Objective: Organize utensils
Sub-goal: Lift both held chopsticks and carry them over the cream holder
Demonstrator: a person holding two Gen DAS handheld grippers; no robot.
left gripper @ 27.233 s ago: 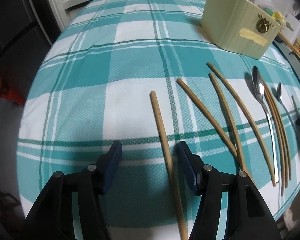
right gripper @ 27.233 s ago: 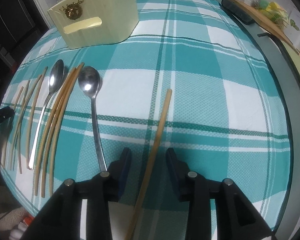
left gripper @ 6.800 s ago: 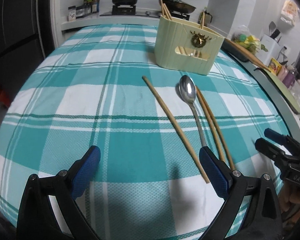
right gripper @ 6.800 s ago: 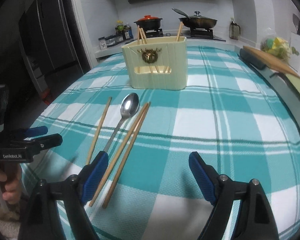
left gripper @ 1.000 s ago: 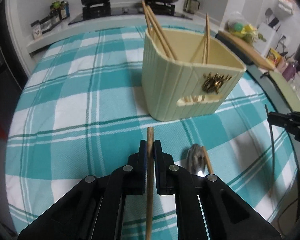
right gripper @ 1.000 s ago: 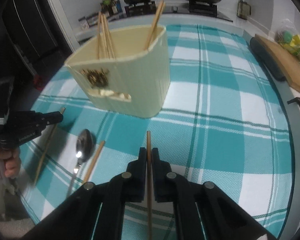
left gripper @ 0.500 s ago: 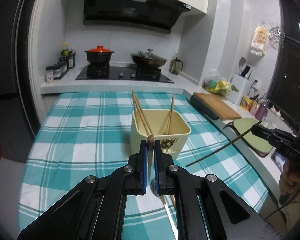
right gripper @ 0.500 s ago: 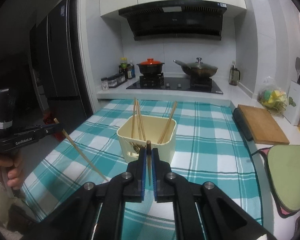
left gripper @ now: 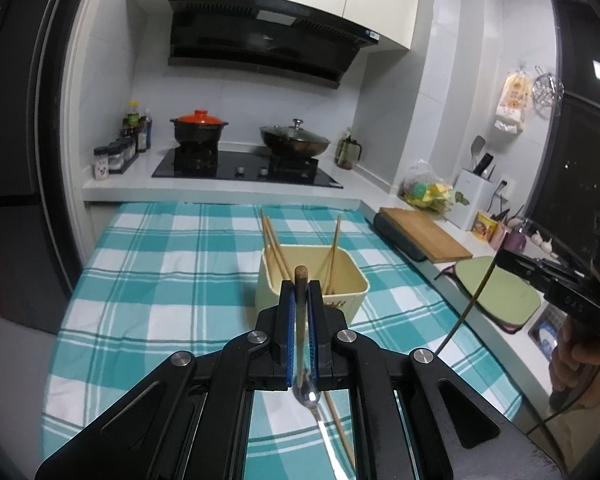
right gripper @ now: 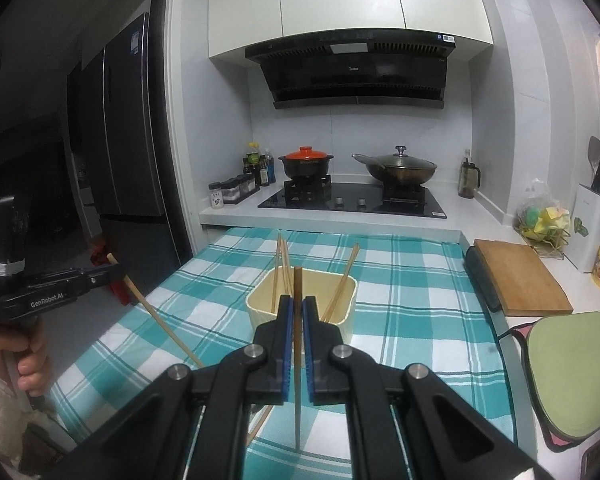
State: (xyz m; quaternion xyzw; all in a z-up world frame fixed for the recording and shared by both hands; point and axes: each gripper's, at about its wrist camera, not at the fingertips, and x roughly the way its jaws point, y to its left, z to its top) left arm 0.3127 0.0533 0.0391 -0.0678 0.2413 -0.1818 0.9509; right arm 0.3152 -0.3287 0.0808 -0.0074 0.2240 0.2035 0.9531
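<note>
My left gripper (left gripper: 300, 294) is shut on a wooden chopstick (left gripper: 300, 276) and hangs high above the checked table, just short of the cream utensil holder (left gripper: 356, 284). Three chopsticks (left gripper: 274, 240) lean inside the holder. A spoon (left gripper: 309, 396) and one more chopstick (left gripper: 340, 428) lie on the cloth below. In the right wrist view my right gripper (right gripper: 298, 306) is shut on another chopstick (right gripper: 298, 280), held over the near side of the holder (right gripper: 350, 306). Each view shows the other gripper off to the side: the right gripper (left gripper: 540, 276), the left gripper (right gripper: 96, 276).
A wooden cutting board (right gripper: 520, 276) and a green mat (right gripper: 572, 372) sit on the counter to the right of the table. Behind the table is a stove with a red-lidded pot (left gripper: 198, 126) and a wok (left gripper: 294, 142). A dark fridge (right gripper: 120, 128) stands at the left.
Both grippers have risen from just above the cloth and tilted up, each still shut on its chopstick. The holder now sits lower and smaller in both views.
</note>
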